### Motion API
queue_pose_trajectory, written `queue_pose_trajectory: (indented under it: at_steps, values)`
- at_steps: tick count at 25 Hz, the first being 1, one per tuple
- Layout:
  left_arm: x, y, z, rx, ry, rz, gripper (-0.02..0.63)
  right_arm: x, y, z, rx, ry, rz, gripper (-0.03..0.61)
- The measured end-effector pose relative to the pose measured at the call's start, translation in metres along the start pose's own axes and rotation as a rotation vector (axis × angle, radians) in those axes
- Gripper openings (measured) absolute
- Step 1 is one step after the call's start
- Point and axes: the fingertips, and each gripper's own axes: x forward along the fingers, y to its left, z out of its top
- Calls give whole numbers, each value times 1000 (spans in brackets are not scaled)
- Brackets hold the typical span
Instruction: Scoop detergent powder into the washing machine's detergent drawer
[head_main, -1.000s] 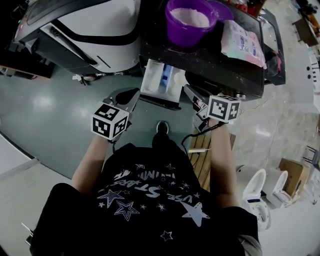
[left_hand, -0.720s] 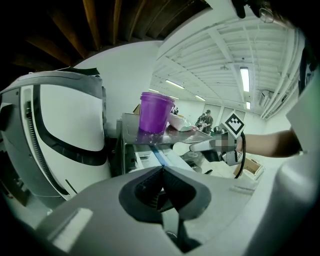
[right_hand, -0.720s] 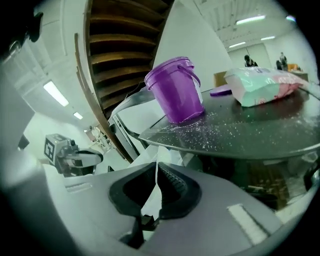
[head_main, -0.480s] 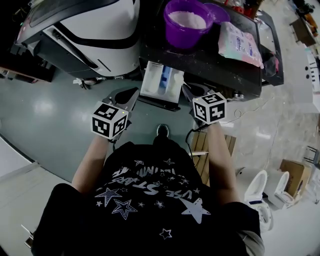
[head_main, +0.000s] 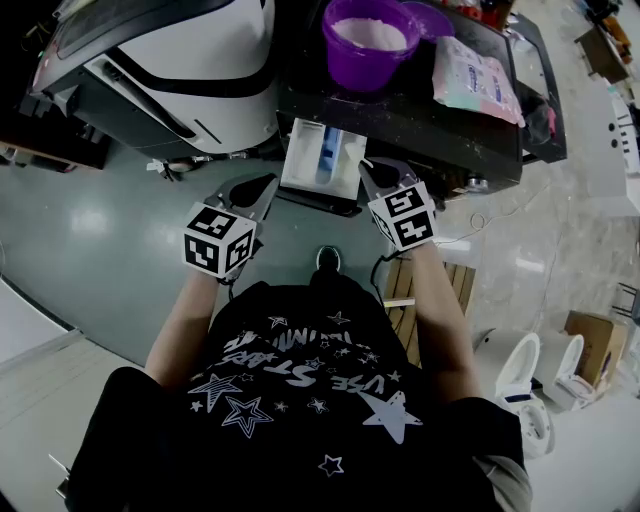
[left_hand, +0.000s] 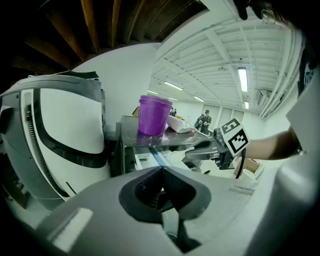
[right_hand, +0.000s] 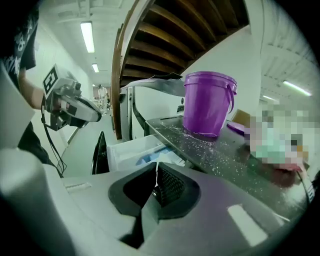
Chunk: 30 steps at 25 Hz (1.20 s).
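The purple bucket (head_main: 368, 40) of white detergent powder stands on the dark machine top (head_main: 400, 115); it also shows in both gripper views (left_hand: 154, 115) (right_hand: 207, 102). Below it the white detergent drawer (head_main: 322, 160) is pulled open, with a blue compartment inside. My left gripper (head_main: 266, 185) hangs just left of the drawer front, shut and holding nothing (left_hand: 161, 170). The right gripper (head_main: 368, 168) sits at the drawer's right front corner, also shut and holding nothing (right_hand: 157, 165). No scoop is in view.
A purple lid (head_main: 435, 20) and a pastel detergent bag (head_main: 478, 78) lie right of the bucket. A white washing machine (head_main: 180, 50) stands to the left. A wooden stool (head_main: 400, 300), toilets (head_main: 520, 375) and a cardboard box (head_main: 585, 345) are at the right.
My right gripper has moved left and forward, up to the drawer's right corner. The left gripper has stayed where it was.
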Motion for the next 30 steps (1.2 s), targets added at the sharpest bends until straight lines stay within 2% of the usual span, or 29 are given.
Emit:
queue_pose_trajectory:
  at_steps: [8,17,25,30]
  values:
    - [-7,0,-6,1,4,-7,0,-4,10,10,-207,10,-49,34]
    - [-13,-3,-12,5,6,-21,0,-3,23,7,-548,121,-99,34]
    - [-22,-3,-16,10,-3,-25,0,-5,26,7,-747,171,-157,34]
    - [-31,0,-16,10,-18,-22,0,-7,30,8,-764,176,-187,34]
